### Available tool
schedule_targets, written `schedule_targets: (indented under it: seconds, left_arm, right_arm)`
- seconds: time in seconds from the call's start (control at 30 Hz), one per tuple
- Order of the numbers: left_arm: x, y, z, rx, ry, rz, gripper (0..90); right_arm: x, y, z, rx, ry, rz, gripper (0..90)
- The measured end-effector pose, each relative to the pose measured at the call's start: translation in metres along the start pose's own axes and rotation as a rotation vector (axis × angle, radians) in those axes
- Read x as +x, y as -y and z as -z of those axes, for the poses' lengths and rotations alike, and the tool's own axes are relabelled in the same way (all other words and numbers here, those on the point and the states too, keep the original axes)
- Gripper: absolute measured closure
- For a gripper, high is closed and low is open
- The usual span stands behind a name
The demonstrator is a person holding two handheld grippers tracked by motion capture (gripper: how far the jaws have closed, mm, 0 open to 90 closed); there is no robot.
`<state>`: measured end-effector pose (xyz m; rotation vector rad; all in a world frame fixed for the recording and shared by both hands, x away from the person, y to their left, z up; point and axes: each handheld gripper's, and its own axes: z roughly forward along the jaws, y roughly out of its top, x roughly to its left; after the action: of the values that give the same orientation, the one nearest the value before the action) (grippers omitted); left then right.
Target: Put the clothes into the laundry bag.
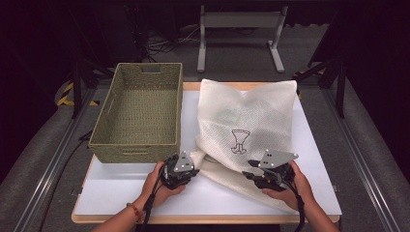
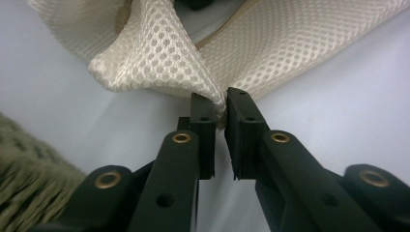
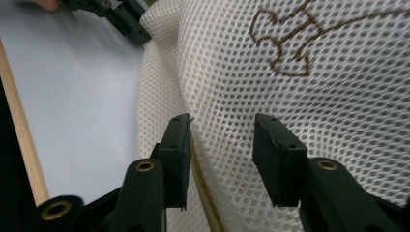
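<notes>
A cream mesh laundry bag (image 1: 246,121) with a brown embroidered figure (image 1: 239,141) lies on the white table top. My left gripper (image 1: 193,170) is shut on the bag's near left corner (image 2: 159,63), the mesh pinched between its fingertips. My right gripper (image 1: 249,175) stands open over the bag's near edge, its jaws straddling the mesh (image 3: 227,96) beside a tan zipper strip (image 3: 203,183). The left gripper (image 3: 130,21) also appears far off in the right gripper view.
An empty woven green basket (image 1: 140,113) stands on the table's left half, just beyond my left gripper. The table's wooden front edge (image 1: 203,218) runs close to both hands. A metal stand (image 1: 239,29) sits on the floor behind the table.
</notes>
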<state>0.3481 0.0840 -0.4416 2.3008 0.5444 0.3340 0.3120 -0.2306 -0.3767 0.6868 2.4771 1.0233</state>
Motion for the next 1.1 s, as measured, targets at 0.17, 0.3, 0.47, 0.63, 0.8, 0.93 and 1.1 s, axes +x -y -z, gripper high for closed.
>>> schedule_targets:
  seconds: [0.17,0.3,0.47,0.63,0.8,0.93,1.1]
  left_arm:
    - [0.001,0.004,0.011,-0.012,-0.008,-0.021,82.5]
    - [0.002,0.009,0.019,-0.034,-0.014,-0.022,80.9]
    - [-0.001,0.017,0.039,-0.077,-0.01,-0.057,76.1]
    - [-0.002,0.031,0.056,-0.093,-0.027,-0.055,70.3]
    - [0.002,0.048,0.074,-0.102,-0.074,-0.04,65.0]
    - [0.006,0.061,0.085,-0.096,-0.103,-0.033,58.8]
    - [0.013,0.073,0.099,-0.095,-0.133,-0.02,51.1]
  right_arm:
    - [0.002,-0.003,0.01,-0.034,0.043,0.012,52.7]
    - [0.002,0.003,0.017,-0.046,0.08,0.012,51.4]
    - [0.003,0.009,0.024,-0.05,0.131,0.029,46.9]
    - [0.002,0.017,0.029,-0.057,0.161,0.028,43.6]
    - [0.001,0.023,0.031,-0.053,0.177,0.021,42.1]
    - [0.0,0.029,0.034,-0.047,0.207,0.022,40.2]
    - [-0.002,0.038,0.041,-0.061,0.237,0.01,38.5]
